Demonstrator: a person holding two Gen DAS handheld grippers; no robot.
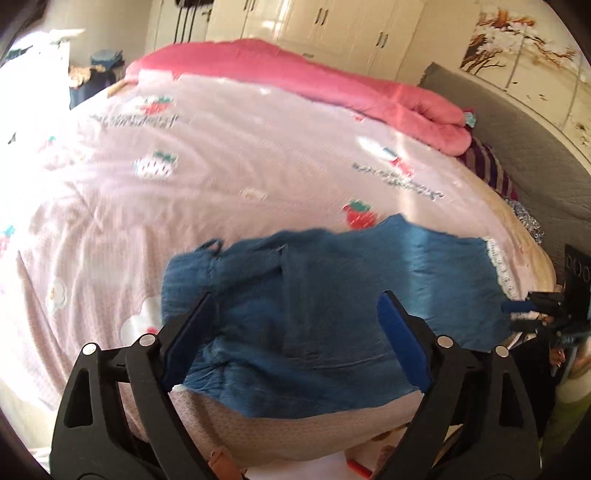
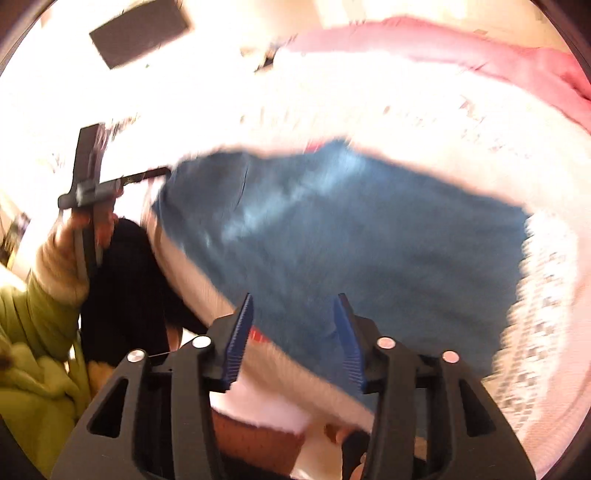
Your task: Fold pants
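Observation:
The blue pants lie in a folded bundle on the pink strawberry-print bedspread, near the bed's front edge. My left gripper is open, its blue-padded jaws wide apart just above the pants, holding nothing. The right gripper shows at the right edge of the left wrist view, beside the pants' right end. In the right wrist view, blurred by motion, my right gripper is open above the near edge of the pants. The left gripper is at the pants' left end there.
A rolled pink quilt lies across the far side of the bed. A grey headboard and striped cloth are at the right. White wardrobes stand behind. The person's green sleeve is at the lower left.

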